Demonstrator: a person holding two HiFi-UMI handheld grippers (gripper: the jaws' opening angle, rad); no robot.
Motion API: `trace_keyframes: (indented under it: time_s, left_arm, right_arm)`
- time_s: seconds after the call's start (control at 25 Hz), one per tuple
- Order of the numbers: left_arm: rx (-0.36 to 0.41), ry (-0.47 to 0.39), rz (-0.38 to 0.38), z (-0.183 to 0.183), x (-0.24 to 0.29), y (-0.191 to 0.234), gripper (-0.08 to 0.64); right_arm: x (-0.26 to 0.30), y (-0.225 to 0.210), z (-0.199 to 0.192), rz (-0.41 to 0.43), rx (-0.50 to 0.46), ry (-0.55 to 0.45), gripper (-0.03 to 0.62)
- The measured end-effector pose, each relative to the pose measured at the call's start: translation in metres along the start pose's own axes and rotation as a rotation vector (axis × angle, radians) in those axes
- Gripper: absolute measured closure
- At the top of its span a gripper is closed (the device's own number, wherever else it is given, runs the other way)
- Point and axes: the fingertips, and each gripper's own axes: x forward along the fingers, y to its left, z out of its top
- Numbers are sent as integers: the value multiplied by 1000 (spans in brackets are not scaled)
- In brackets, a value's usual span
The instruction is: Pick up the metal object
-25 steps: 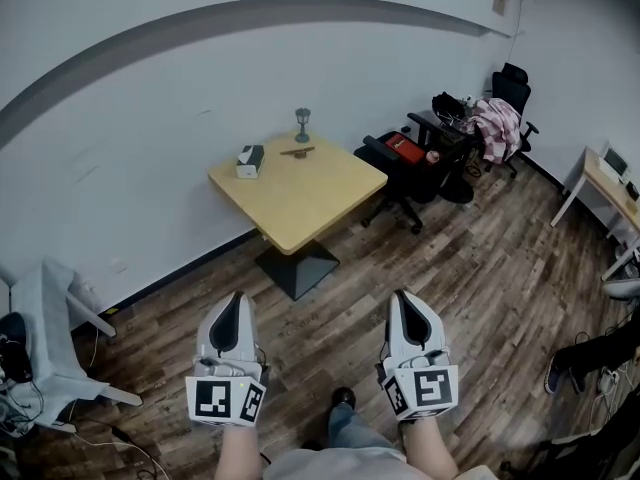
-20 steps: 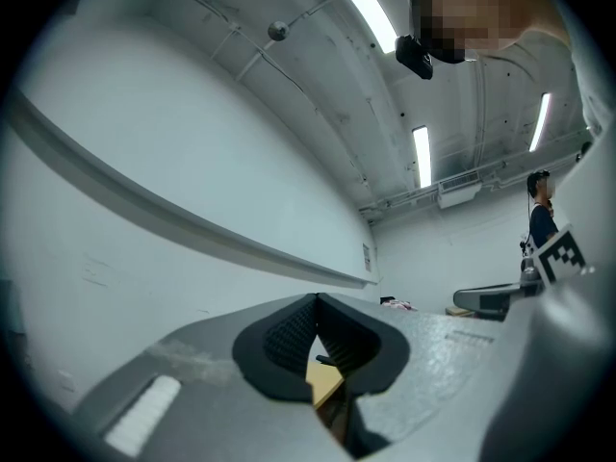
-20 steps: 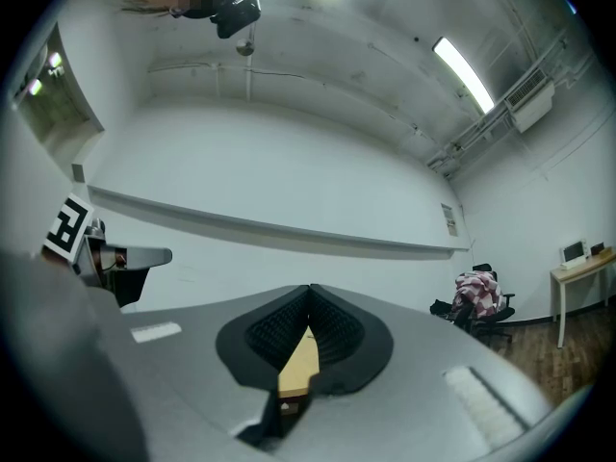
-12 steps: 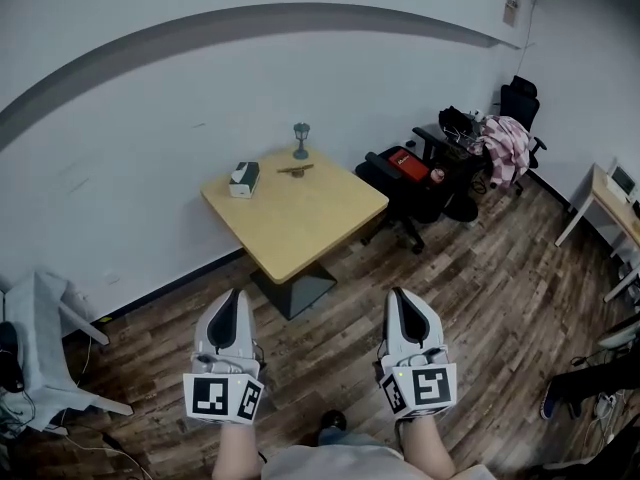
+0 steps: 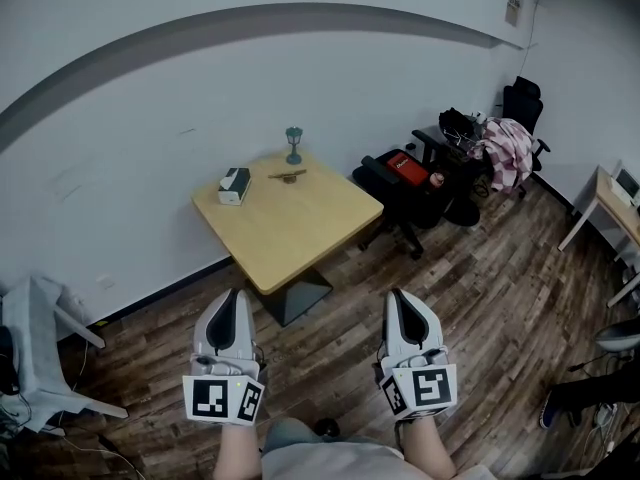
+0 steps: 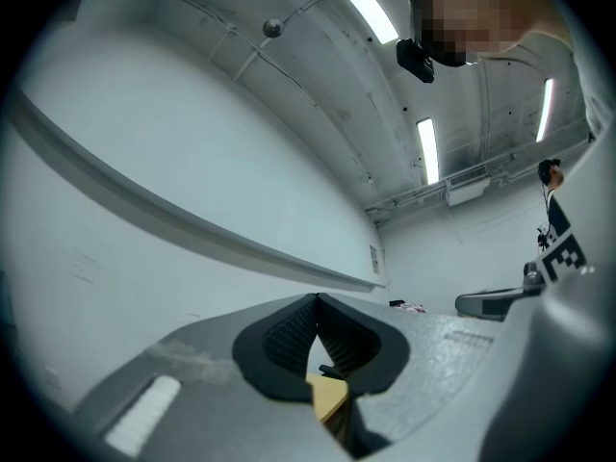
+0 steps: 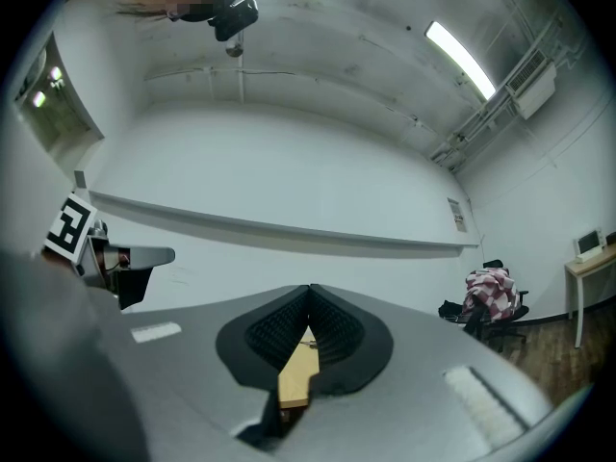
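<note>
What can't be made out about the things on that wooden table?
- Flat item, head view: too small to identify.
- Stemmed cup shape, head view: too small to tell its material.
- Table, left gripper view: the shut left tool hides all but a sliver.
- Right gripper view: the shut right tool does the same.

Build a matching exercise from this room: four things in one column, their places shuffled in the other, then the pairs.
1 tissue box
2 stemmed cup
3 checked garment
4 left gripper

A draped on an office chair
B left corner of the table
C above the floor, jaws shut
D far corner of the table

Pairs: 1-B, 2-D, 3-A, 4-C
</note>
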Motion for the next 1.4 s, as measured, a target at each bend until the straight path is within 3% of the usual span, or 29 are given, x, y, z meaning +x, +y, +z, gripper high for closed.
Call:
trace_keyframes:
  time_s: [0.64,1.4]
  left_arm:
    - [-7,37,-10,-26,50,4,557]
    - [2,29,9,-50,180,91,557]
  right_arm:
    - [40,-26,-23,-11,8,34,591]
    - [203,-34,-40,3,-2,10,591]
